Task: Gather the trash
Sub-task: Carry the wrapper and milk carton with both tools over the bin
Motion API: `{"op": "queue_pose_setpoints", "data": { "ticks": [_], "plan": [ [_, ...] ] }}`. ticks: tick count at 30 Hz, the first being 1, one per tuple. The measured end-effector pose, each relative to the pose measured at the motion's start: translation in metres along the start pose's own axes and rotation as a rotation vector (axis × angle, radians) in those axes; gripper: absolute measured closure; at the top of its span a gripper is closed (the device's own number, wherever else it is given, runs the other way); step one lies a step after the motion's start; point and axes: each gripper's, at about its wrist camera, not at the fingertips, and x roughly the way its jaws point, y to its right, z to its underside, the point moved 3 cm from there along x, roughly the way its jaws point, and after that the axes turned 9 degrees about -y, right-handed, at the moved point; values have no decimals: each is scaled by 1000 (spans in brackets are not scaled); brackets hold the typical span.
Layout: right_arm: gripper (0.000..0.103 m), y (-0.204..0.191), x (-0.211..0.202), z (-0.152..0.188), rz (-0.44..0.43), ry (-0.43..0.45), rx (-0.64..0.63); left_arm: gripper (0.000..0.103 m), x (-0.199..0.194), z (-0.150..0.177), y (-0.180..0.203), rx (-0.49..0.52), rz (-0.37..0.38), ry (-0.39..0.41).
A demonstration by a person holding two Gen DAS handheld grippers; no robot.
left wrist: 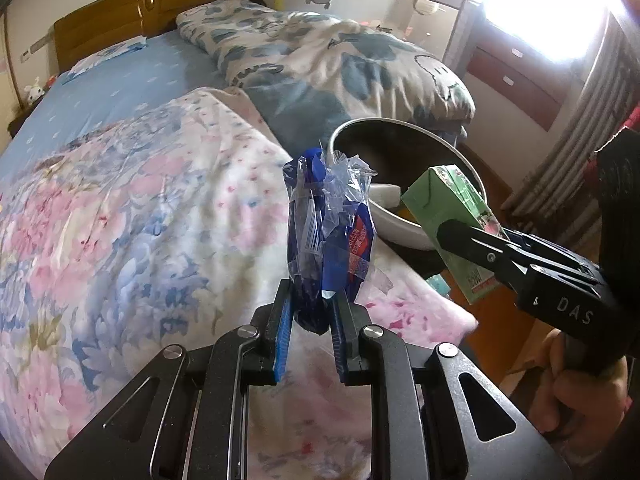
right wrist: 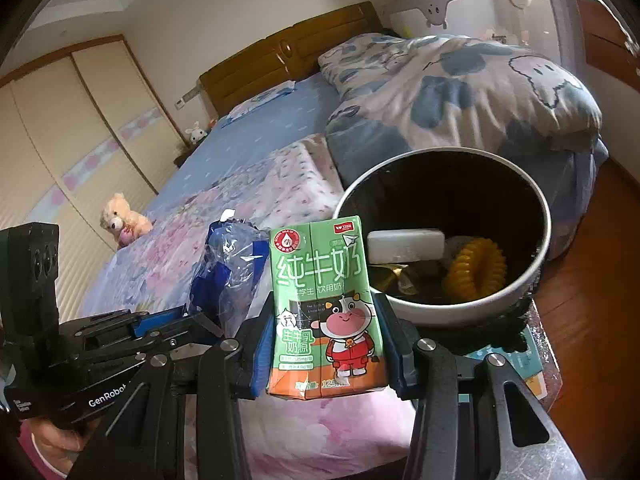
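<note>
Right wrist view takes in the bed [right wrist: 248,148] first, stretching away ahead and to the left of the right tool [right wrist: 326,322], its floral quilt [right wrist: 192,248] running under both tools. Just ahead and to the right sits the trash bin [right wrist: 536,252], round, pale-rimmed, dark inside, already holding a white block [right wrist: 406,245] and a yellow coil [right wrist: 476,268] among other scraps. Now the right tool: its blue pads are pressed against both sides of the milk carton [right wrist: 324,312], green, upright, cartoon cow facing the camera, held just short of the bin's near rim. Over in the left wrist view, the left tool [left wrist: 310,316] pinches the blue plastic wrapper [left wrist: 328,236] at its lower end, the crumpled film standing up between the fingers, the bin beyond it and to the right. So both tools are loaded and the drop-off looks to be the step in hand. Next move, I'd say: carry the carton forward over the rim and spread the fingers only once it hangs above the opening, then bring the wrapper across to follow; it's light and may cling.
</note>
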Motion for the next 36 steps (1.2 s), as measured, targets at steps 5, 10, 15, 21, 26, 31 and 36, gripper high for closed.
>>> {"op": "queue_pose_setpoints", "data": {
  "ticks": [5, 10, 15, 21, 26, 31, 36],
  "plan": [
    [57, 9, -6, -2, 7, 13, 23, 87, 0, -4, 9, 18, -1, 2],
    [57, 17, -9, -2, 12, 20, 37, 87, 1, -7, 18, 35, 1, 6],
    [57, 25, -13, -3, 15, 28, 55, 87, 1, -11, 26, 52, 1, 6],
    [57, 33, -17, -5, 22, 36, 73, 87, 2, -15, 34, 69, 0, 7],
    [57, 39, -19, -6, 25, 41, 84, 87, 4, -19, 39, 79, -1, 7],
    [57, 42, -20, -9, 32, 44, 88, 87, 5, -24, 45, 92, -2, 10],
    [57, 49, -21, -12, 35, 44, 99, 87, 7, -30, 51, 104, -1, 11]
  ]
}}
